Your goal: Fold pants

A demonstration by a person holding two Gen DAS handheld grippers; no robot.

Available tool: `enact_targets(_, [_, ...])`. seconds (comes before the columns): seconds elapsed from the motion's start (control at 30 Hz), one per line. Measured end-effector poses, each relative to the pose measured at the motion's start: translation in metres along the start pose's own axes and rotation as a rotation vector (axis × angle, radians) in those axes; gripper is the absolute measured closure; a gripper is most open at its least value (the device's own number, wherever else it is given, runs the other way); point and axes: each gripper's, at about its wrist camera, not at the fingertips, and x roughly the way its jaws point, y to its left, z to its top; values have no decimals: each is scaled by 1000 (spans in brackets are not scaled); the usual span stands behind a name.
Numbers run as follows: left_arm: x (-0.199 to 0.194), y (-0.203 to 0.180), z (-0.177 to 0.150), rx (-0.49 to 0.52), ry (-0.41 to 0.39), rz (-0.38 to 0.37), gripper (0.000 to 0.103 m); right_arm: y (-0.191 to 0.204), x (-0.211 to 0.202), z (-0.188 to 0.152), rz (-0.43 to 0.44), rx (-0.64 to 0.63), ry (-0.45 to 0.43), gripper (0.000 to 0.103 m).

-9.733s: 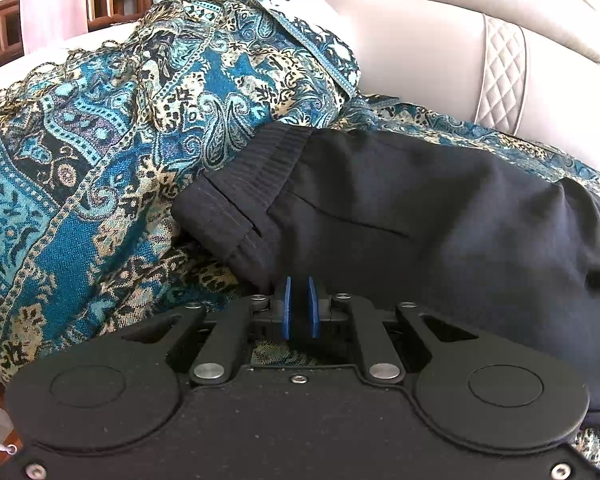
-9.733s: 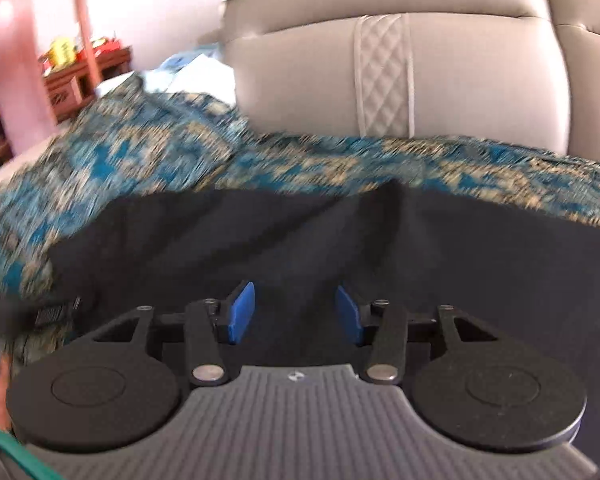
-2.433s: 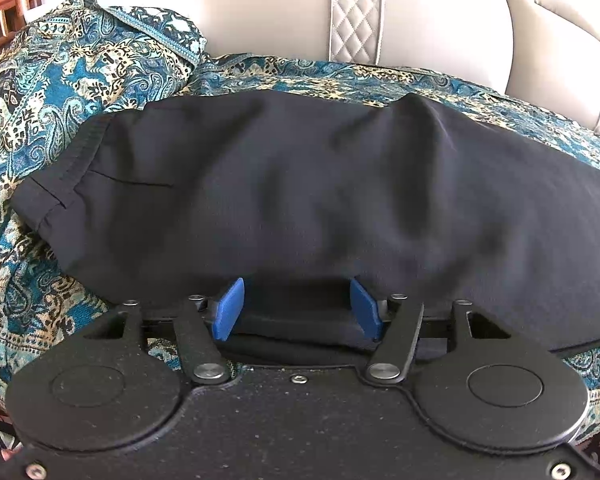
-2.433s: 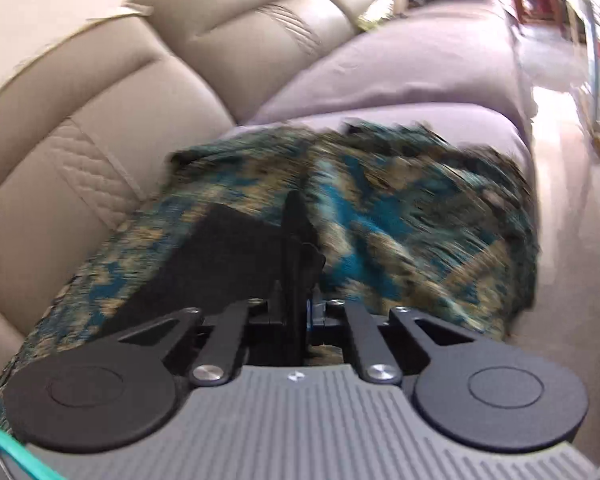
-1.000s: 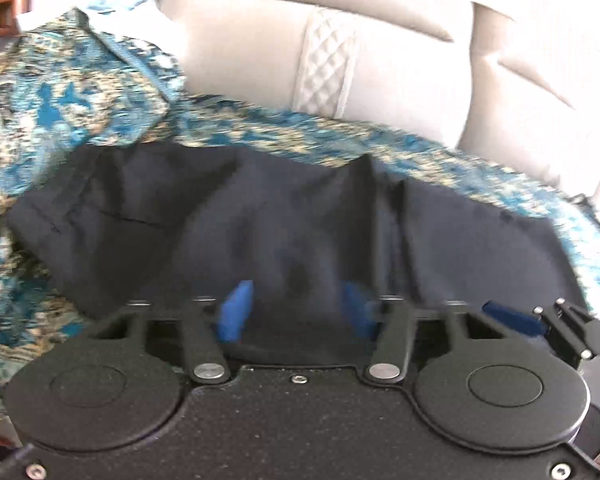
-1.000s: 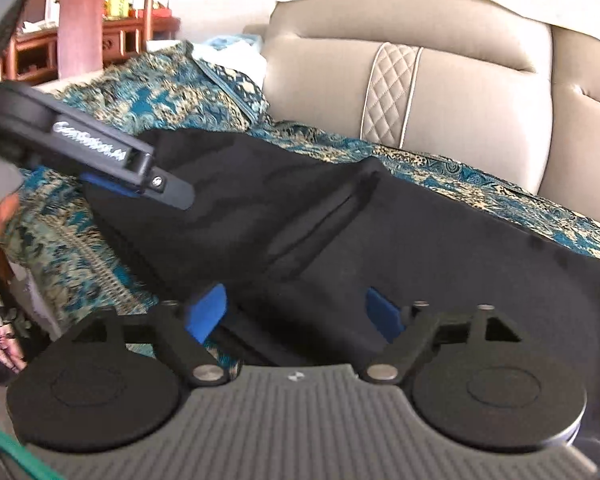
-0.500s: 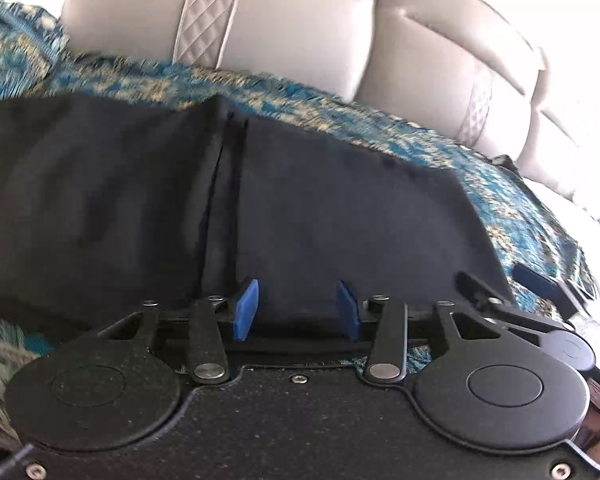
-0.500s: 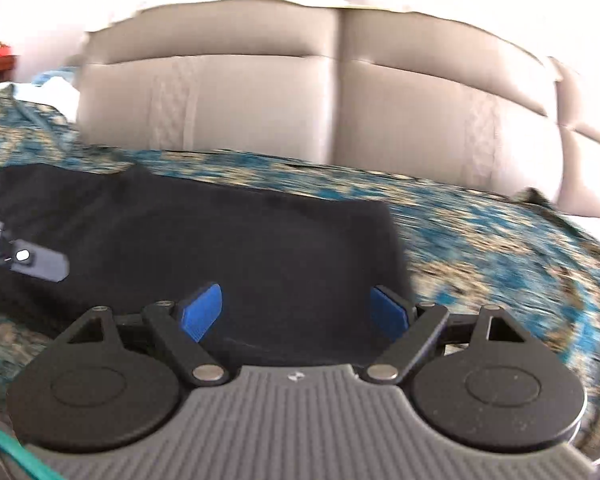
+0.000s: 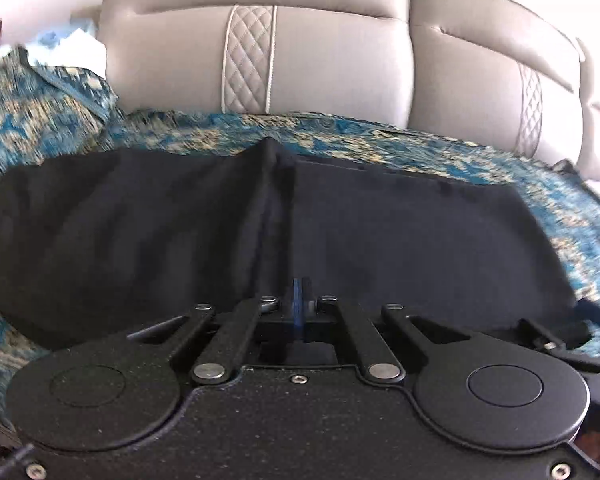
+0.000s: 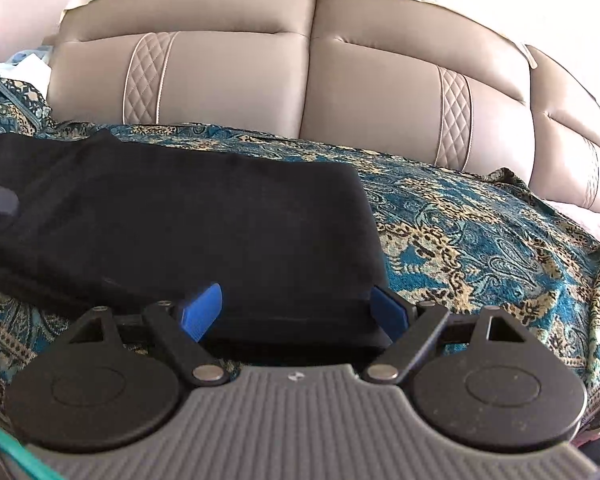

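Black pants (image 9: 380, 232) lie flat and lengthwise on a teal patterned blanket (image 9: 580, 236), with a raised crease running from the far edge toward me. At the pants' near edge, my left gripper (image 9: 298, 304) is shut, its blue pads pressed together on the black fabric. In the right wrist view the pants' right end (image 10: 220, 220) shows as a straight edge. My right gripper (image 10: 296, 312) is open there. That end lies between its wide-apart blue pads (image 10: 202, 312), which do not press on it. The right gripper's fingers (image 9: 560, 332) also show at the right of the left wrist view.
The blanket (image 10: 480, 240) covers the seat of a beige leather sofa (image 10: 228, 80) whose backrest rises just behind the pants. Light cloth (image 9: 72, 46) is bunched at the far left. To the right of the pants is bare blanket.
The left gripper's jaws have closed on the near edge of the pants. The right gripper has come closer to the pants' right end, still open.
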Motion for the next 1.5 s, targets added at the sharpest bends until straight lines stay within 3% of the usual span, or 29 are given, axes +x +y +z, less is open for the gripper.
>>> enact_targets(0.07, [6, 7, 0, -26, 36, 9, 102, 2, 2, 0, 4, 4, 1, 13])
enact_targets(0.17, [-3, 19, -2, -100, 48, -82, 96, 4, 2, -1, 4, -2, -4, 13])
enact_targets(0.33, [-18, 25, -11, -117, 67, -215, 66, 3, 2, -3, 9, 5, -12, 13])
enact_targets(0.47, [-10, 20, -20, -93, 101, -197, 61, 5, 1, -4, 3, 4, -18, 13])
enact_targets(0.77, [-5, 18, -26, -171, 102, -121, 41, 5, 1, -6, 4, 6, -26, 12])
enact_targets(0.87, [-7, 15, -28, -160, 99, -139, 50, 5, 2, -6, 2, 13, -28, 12])
enact_targets(0.93, [-5, 13, -27, -168, 103, -145, 68, 5, 2, -6, 3, 20, -27, 11])
enact_targets(1.17, [6, 18, -19, -257, 101, -170, 64, 4, 4, -6, 2, 23, -30, 11])
enact_targets(1.2, [7, 18, -17, -268, 89, -163, 70, 4, 4, -6, 2, 22, -30, 11])
enact_targets(1.23, [5, 18, -15, -275, 67, -142, 91, 4, 4, -6, 1, 21, -31, 11])
enact_targets(1.27, [0, 17, -13, -265, 24, -111, 95, 4, 4, -7, 1, 18, -33, 11])
enact_targets(1.37, [-13, 11, -8, -186, -77, -35, 98, 5, 2, -7, 2, 15, -44, 9])
enact_targets(1.5, [-7, 8, -8, -142, -68, -4, 99, 6, 2, -7, 5, 11, -54, 8])
